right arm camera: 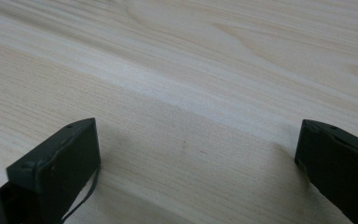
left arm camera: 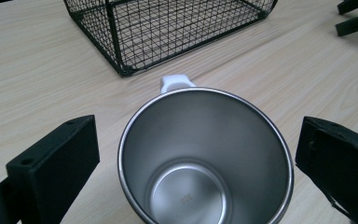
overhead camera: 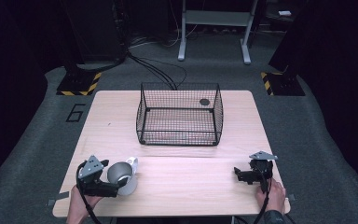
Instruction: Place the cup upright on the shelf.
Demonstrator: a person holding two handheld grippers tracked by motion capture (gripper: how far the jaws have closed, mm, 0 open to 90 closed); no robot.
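Two pairs of tongs stand wide: the left tongs (left arm camera: pixel 196 168) straddle the steel mug (left arm camera: pixel 205 158) ready to clamp it for the wire basket (overhead camera: pixel 179 114), the right tongs (overhead camera: pixel 242 173) idle over bare desk (overhead camera: pixel 196 186).

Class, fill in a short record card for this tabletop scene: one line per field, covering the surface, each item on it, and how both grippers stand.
Surface: light wooden table
Mug: steel-lined mug with a white handle, upright, near the front left corner
Mug contents: empty
Basket: black wire basket, behind the mug, mid-table
Basket contents: a small dark round thing shows at its far right corner; cannot tell whether it lies inside
Left gripper: jaws open, one on each side of the mug, not touching it
Right gripper: jaws open over bare wood, holding nothing
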